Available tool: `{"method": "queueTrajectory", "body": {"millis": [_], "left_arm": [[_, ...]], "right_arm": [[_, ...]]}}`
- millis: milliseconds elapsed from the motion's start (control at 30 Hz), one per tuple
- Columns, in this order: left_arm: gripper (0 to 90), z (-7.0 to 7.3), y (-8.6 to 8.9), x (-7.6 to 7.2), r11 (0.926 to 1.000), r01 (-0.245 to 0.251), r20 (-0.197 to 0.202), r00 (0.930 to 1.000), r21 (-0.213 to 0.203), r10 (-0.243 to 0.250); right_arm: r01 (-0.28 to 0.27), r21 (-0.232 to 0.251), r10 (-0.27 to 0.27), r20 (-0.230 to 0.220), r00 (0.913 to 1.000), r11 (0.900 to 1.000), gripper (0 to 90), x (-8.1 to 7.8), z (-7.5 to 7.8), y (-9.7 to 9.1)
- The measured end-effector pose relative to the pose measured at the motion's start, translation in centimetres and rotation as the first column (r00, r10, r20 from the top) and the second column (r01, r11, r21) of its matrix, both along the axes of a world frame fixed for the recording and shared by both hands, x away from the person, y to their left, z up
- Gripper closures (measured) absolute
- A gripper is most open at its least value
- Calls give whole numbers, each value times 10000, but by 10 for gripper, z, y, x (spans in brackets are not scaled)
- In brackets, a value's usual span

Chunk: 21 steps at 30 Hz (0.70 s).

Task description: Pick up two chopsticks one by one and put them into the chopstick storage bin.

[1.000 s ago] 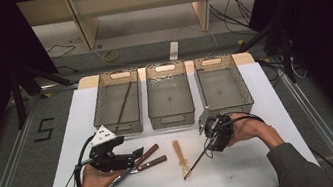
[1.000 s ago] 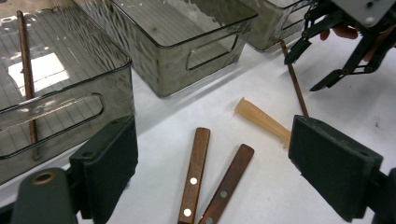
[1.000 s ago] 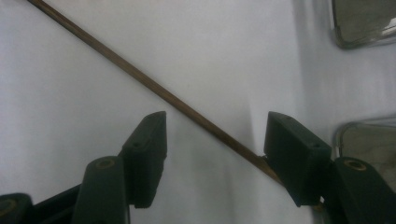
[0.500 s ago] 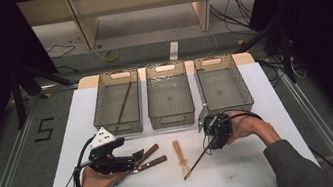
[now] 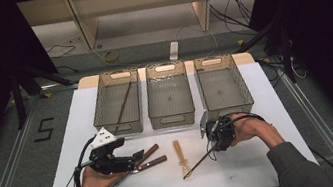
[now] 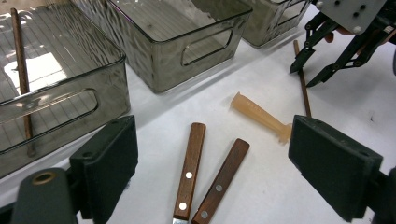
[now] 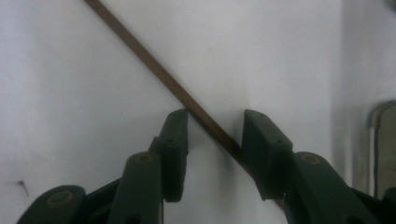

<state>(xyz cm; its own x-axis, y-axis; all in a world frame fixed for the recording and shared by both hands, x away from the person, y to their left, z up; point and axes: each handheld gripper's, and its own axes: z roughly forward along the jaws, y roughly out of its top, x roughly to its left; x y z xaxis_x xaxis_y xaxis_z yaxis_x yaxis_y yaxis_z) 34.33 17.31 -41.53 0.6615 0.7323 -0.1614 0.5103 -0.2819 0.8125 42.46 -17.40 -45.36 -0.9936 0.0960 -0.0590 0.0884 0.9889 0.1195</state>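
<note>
Straddles the thin brown stick (image 7: 187, 100) with the right tool (image 7: 215, 121), half-narrowed and just been closing, a gap left on at least one side, so not yet a grip. Finds that stick (image 5: 198, 163) flat on the white tabletop (image 5: 265, 93), in front of the right-hand bin (image 5: 242, 86) and just beside a beige plastic piece (image 5: 180, 152). Runs its long axis diagonally in the high view: near tip toward the person and leftward, far end up-right under the right tool (image 5: 213, 146). Crosses the jaws at a slant in the right gripper view rather than square to the pads. Risks from here, as a judgement: could twist or roll the stick on closing because of that slant; could pinch so near the end as to let the long free part droop or swing; could scrape the tabletop and flick it away. Keeps the left tool (image 5: 139, 156) wide and holding nothing over two wood-handled knives (image 6: 189, 172).
</note>
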Motion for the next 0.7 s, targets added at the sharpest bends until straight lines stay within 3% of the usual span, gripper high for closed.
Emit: {"method": "queueTrajectory", "body": {"millis": [133, 367, 700], "left_arm": [[152, 0, 0, 0, 10000, 25, -3, 10000, 95, -25], [152, -1, 0, 1, 9999, 6, -4, 10000, 115, -6], [153, -1, 0, 1, 9999, 12, -26, 10000, 160, -12]], "right_arm": [[15, -235, -17, -122, 9999, 9997, 676, -6, 0, 0], [-640, -579, 637, -62, 9979, 9963, 743, -13, 1, 0], [-1117, -717, 1115, -71, 9937, 9911, 817, -20, 1, -1]]}}
